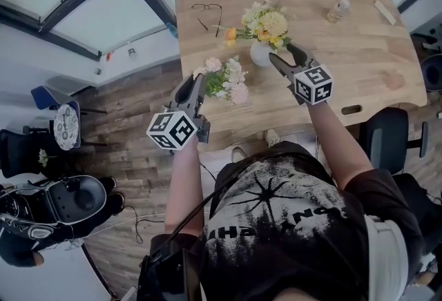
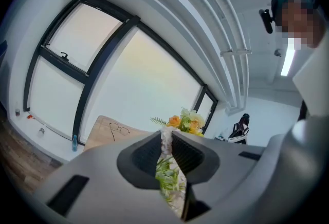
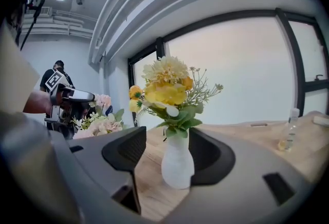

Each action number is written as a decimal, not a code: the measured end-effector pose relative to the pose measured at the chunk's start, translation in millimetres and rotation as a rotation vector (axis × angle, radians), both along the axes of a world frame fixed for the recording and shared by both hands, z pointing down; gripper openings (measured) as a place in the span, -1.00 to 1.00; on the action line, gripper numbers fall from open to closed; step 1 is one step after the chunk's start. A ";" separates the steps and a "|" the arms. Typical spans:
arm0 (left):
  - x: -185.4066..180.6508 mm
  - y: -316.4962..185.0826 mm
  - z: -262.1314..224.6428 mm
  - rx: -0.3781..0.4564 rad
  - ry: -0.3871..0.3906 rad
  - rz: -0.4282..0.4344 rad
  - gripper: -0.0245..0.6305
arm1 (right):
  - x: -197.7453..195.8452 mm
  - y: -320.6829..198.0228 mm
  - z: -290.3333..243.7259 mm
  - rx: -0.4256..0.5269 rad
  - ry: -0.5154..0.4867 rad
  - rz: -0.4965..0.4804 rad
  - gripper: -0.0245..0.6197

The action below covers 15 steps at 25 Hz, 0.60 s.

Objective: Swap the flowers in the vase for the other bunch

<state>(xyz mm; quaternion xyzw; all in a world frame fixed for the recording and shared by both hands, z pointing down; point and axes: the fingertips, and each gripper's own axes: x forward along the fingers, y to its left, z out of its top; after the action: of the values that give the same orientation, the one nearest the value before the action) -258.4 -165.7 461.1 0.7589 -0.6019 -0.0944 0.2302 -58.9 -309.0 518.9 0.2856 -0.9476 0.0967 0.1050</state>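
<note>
Stems of the pink bunch (image 1: 228,82) lost between the pads of the left gripper (image 1: 198,79), nipped nearly closed on them, there at the table's (image 1: 345,58) left edge. White vase (image 1: 260,53) mid-table, mouth buried under the yellow flowers (image 1: 266,23) standing in it. Right gripper (image 1: 289,56) gaping wide, nothing gripped, vase framed between the jaws.

No legible text; shirt lettering (image 1: 304,215) unclear
</note>
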 end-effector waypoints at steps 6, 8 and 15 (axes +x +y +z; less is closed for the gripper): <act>1.4 4.7 -10.9 0.028 -0.050 0.055 -0.71 | 3.5 28.6 -27.9 0.039 -0.031 0.012 -0.38; 2.1 7.4 -15.3 0.040 -0.071 0.073 -0.71 | 3.6 40.5 -40.6 0.060 -0.046 0.017 -0.55; 4.2 22.0 -27.3 0.084 -0.163 0.135 -0.71 | 1.7 89.4 -73.4 0.115 -0.060 0.039 -0.80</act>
<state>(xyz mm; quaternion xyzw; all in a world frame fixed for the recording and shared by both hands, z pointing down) -254.2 -143.7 433.8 0.8119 -0.5615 -0.0416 0.1545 -57.2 -219.6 445.5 0.3064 -0.9486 0.0527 0.0583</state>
